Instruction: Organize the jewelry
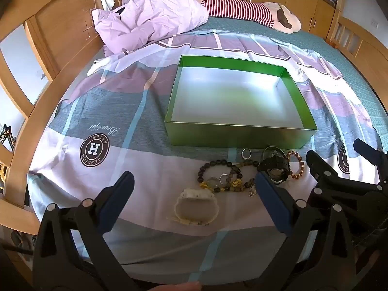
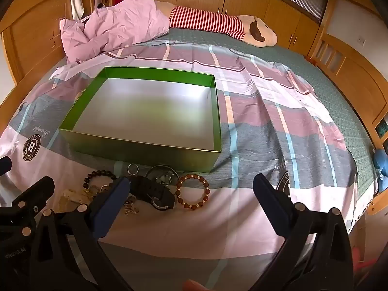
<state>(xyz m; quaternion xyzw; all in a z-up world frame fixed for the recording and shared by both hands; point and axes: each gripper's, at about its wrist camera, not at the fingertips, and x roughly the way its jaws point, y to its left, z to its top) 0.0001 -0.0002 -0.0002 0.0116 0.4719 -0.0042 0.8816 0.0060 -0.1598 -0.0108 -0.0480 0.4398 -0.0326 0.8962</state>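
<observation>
An empty green box (image 1: 232, 137) (image 2: 135, 152) with a silver floor sits on the bedspread. In front of it lies a pile of jewelry: a dark bead bracelet (image 1: 215, 167) (image 2: 97, 174), a black watch (image 1: 275, 167) (image 2: 155, 191), a brown bead bracelet (image 1: 297, 165) (image 2: 191, 191), a silver ring (image 1: 246, 153) (image 2: 133, 169) and a cream watch (image 1: 196, 206). My left gripper (image 1: 194, 181) is open above the cream watch. My right gripper (image 2: 191, 184) is open above the brown bracelet and also shows in the left wrist view (image 1: 339, 155).
The bed carries a checked bedspread (image 1: 121, 121), a crumpled pink quilt (image 1: 150, 17) and a striped plush toy (image 1: 254, 9) at the back. Wooden bed frame and cupboards (image 2: 339, 55) surround it. The bedspread's front edge lies just below the grippers.
</observation>
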